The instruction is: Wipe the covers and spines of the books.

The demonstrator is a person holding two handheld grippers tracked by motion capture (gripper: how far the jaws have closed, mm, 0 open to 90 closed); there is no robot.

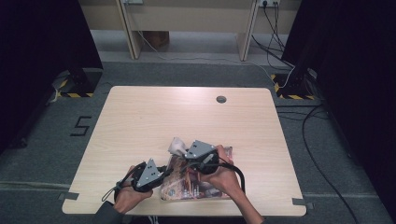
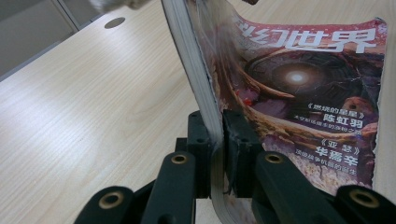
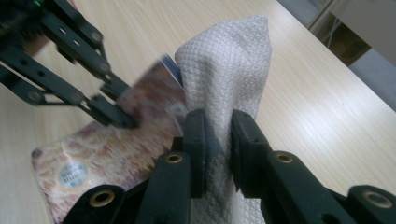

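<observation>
At a pale wood counter [image 1: 140,121], the left gripper [image 2: 215,140] has its fingers closed tight on the edge of a magazine [image 2: 303,93], lifting the cover and a sheaf of pages up off the rest — the magazine itself lies near the counter's front edge. The right gripper [image 3: 218,140] has its fingers clamped on a folded white cloth [image 3: 229,60], held just above the magazine. The work in hand looks like wiping under the raised pages — next, the cloth likely must come down onto the exposed page while the left holds steady.
</observation>
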